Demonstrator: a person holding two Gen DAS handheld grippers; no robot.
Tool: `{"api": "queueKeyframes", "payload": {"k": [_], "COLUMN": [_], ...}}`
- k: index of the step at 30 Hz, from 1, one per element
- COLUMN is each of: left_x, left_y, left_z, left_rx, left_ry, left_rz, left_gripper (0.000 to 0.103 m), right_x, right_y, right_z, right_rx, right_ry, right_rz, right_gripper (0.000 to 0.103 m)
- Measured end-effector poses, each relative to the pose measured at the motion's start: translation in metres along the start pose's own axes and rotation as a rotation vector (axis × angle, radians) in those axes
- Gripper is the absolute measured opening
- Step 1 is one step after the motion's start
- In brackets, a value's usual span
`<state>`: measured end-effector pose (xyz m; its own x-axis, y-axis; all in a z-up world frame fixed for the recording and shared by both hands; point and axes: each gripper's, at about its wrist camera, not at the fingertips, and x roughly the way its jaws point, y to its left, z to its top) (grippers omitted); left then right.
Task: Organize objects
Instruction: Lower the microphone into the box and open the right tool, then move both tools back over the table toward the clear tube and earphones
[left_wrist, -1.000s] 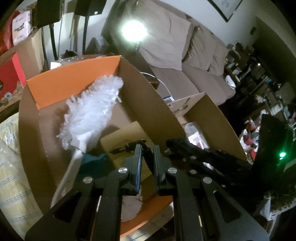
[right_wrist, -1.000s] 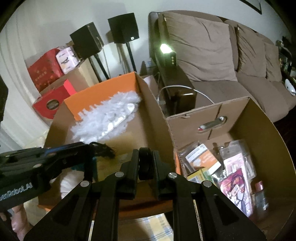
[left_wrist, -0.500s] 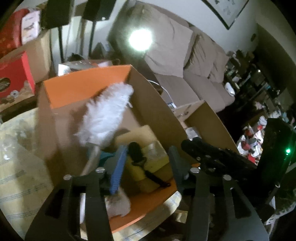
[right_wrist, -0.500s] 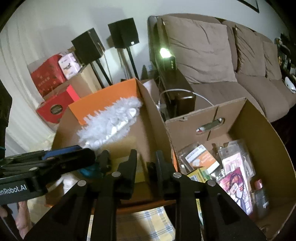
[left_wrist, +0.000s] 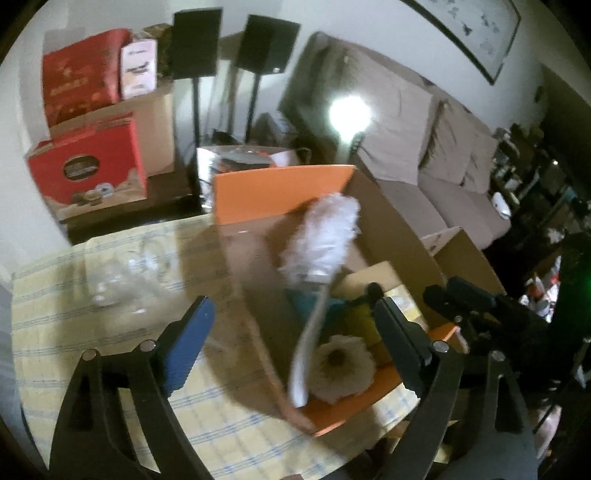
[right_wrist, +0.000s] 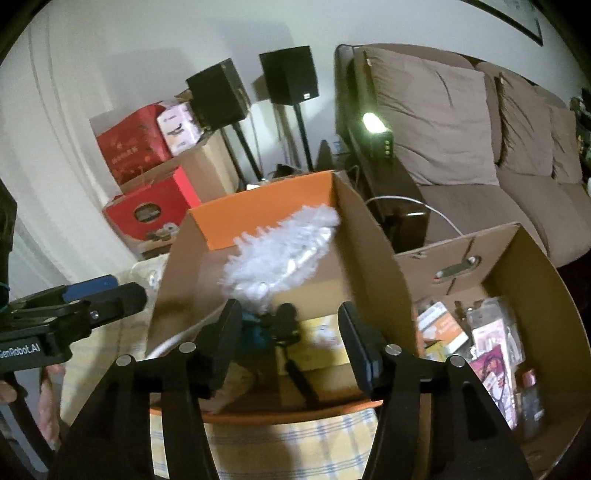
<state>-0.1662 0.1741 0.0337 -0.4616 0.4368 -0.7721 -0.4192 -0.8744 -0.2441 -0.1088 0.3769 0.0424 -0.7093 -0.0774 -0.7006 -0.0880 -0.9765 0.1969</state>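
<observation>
Both my left gripper (left_wrist: 291, 332) and right gripper (right_wrist: 288, 336) have jaws opening with nothing between them. Ahead of the jaws the orange-lined box (right_wrist: 266, 210) already holds the white duster (right_wrist: 280, 251) and other items. I judge packing well along; the checked counter (left_wrist: 110, 295) left of my jaws carries clear plastic, a sofa (right_wrist: 461, 147) beyond.

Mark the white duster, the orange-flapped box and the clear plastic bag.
white duster (left_wrist: 325, 236), left wrist view, fluffy head.
orange-flapped box (left_wrist: 273, 192), left wrist view, far orange flap.
clear plastic bag (left_wrist: 125, 269), left wrist view, crumpled middle.
</observation>
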Motion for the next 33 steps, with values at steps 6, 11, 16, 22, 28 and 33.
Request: {"api": "queueKeyframes", "payload": {"k": [6, 11, 16, 22, 28, 33], "left_x": [-0.017, -0.028, -0.039, -0.055, -0.075, -0.085], "left_y": [0.034, 0.052, 0.065, 0.087, 0.108, 0.132], "left_z": [-0.009, -0.016, -0.026, -0.035, -0.045, -0.054], "left_rx": [-0.034, -0.025, -0.014, -0.045, -0.054, -0.082], "left_ry": [-0.035, -0.045, -0.061, -0.084, -0.120, -0.133], "left_rz": [0.049, 0.094, 0.149, 0.174, 0.219, 0.253], "left_gripper": [0.094, 0.100, 0.101, 0.103, 0.103, 0.103], "right_x": [0.004, 0.005, 0.006, 0.010, 0.016, 0.025], "right_y": [0.021, 0.040, 0.060, 0.091, 0.122, 0.146], "right_z": [0.003, 0.004, 0.007, 0.005, 0.003, 0.000], "right_rx": [-0.038, -0.067, -0.088, -0.140, -0.191, -0.231], "right_ry": [0.009, 0.010, 0.008, 0.016, 0.028, 0.039], "right_rz": [0.027, 0.049, 0.067, 0.081, 0.108, 0.119], "right_gripper": [0.067, 0.076, 0.081, 0.083, 0.088, 0.089]}}
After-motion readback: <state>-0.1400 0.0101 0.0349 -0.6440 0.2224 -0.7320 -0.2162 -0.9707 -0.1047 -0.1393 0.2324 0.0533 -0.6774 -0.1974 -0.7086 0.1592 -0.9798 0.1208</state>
